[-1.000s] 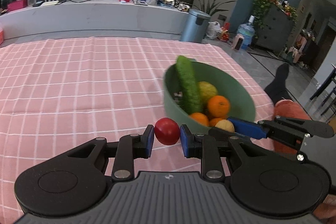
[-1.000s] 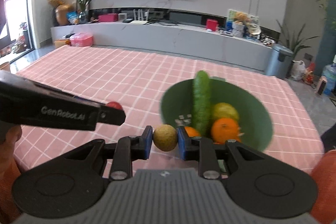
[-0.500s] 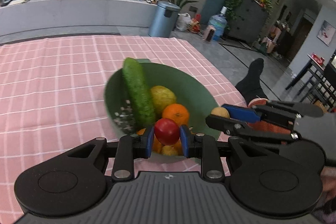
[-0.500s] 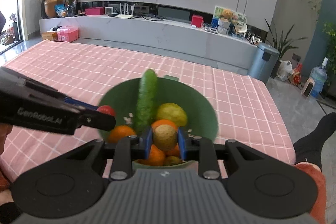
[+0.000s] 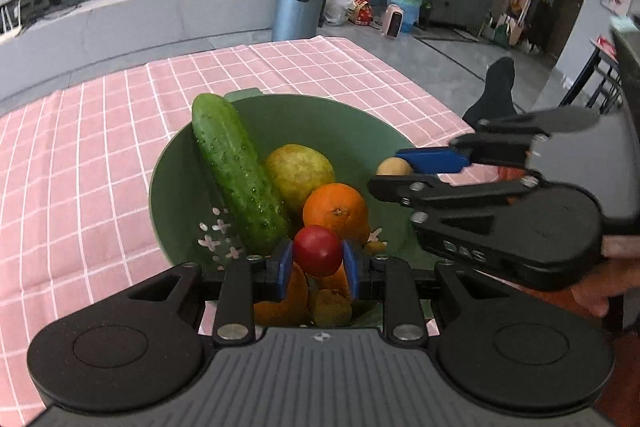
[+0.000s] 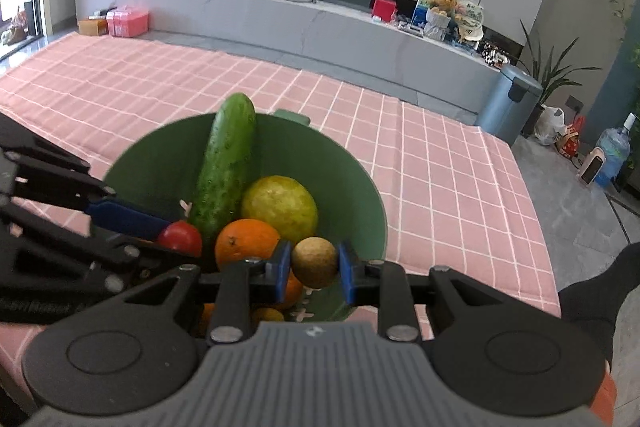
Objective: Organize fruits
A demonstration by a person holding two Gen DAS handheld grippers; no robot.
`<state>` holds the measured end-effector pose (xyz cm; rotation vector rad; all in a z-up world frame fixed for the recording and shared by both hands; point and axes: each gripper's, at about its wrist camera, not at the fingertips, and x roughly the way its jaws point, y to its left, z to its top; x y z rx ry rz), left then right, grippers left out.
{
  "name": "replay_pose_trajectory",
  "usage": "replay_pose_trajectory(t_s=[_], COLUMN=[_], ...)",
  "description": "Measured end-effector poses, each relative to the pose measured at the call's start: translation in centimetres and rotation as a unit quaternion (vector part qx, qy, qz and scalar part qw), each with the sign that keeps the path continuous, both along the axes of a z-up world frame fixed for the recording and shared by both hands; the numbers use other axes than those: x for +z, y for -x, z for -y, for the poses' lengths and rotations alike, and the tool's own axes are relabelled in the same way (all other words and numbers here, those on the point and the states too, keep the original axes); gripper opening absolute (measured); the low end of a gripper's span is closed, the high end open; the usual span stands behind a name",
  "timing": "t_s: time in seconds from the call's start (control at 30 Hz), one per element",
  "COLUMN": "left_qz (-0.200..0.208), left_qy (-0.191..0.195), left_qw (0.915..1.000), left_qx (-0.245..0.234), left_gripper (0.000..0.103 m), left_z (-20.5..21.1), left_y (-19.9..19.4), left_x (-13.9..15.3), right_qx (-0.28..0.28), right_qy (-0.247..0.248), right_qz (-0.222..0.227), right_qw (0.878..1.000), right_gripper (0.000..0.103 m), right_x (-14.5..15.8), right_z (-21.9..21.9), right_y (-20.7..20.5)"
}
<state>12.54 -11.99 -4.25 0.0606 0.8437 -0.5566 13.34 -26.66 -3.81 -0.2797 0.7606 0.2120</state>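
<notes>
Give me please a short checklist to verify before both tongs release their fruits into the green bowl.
1. Left tongs grip the red tomato between both pads: ok.
2. Right tongs grip the small brown fruit: ok.
3. Both fruits are over the green bowl, not over the pink tablecloth: ok.
4. Free room in the bowl beside the cucumber, yellow-green fruit and orange: ok, on the right side.
5. Drop height low enough to avoid bruising: cannot tell.
6. The two tongs are apart from each other: ok.
</notes>
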Motion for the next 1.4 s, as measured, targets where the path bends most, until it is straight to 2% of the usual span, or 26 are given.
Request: replay_pose_trajectory(t_s=[0.2, 0.5, 0.6, 0.73, 0.8, 0.93, 1.07, 1.13, 1.23, 1.4], left_qz=[0.003, -0.003, -0.002, 0.003, 0.003, 0.015, 0.036, 0.051, 0.079, 0.126], left_qy=[-0.013, 0.002, 0.005, 0.001, 0.005, 0.007, 0.012, 0.013, 0.009, 0.005], left_qw=[0.9999, 1.0000, 1.0000, 0.9999, 0.9999, 0.9998, 0.9991, 0.9983, 0.9960, 0.9897], left_qx=[-0.003, 0.003, 0.005, 0.013, 0.013, 0.011, 0.019, 0.025, 0.040, 0.068], left_gripper=[0.032, 0.039, 0.044, 0.061, 0.066, 0.069, 0.074, 0.075, 0.080, 0.082], left_z=[0.5, 0.0, -0.3, -0.6, -0.8, -1.5, -2.6, -3.4, -4.5, -6.3], left_y=[-0.1, -0.9, -0.6, 0.1, 0.4, 1.6, 3.1, 4.0, 5.4, 7.8], left_x=[-0.1, -0.3, -0.1, 0.4, 0.7, 1.9, 3.7, 4.6, 6.2, 8.3], right_qx=[-0.003, -0.015, -0.018, -0.026, -0.031, -0.035, -0.040, -0.040, -0.039, -0.035], right_qy=[0.004, -0.011, -0.016, -0.022, -0.029, -0.053, -0.037, -0.026, -0.015, -0.038], right_qz=[-0.011, -0.018, -0.014, -0.009, -0.003, 0.010, 0.039, 0.054, 0.078, 0.114], right_qw=[1.000, 1.000, 1.000, 0.999, 0.999, 0.998, 0.998, 0.997, 0.996, 0.992], right_gripper=[0.022, 0.022, 0.022, 0.024, 0.032, 0.036, 0.046, 0.048, 0.056, 0.064], right_x=[-1.1, -2.1, -2.1, -1.9, -1.6, -0.1, 1.5, 2.4, 4.0, 6.7], right_z=[-0.3, -0.2, -0.1, 0.1, 0.2, 0.2, -0.5, -1.2, -2.0, -3.7], right_y=[-1.7, -2.7, -2.8, -2.6, -2.3, -1.4, -0.1, 0.8, 2.3, 6.0])
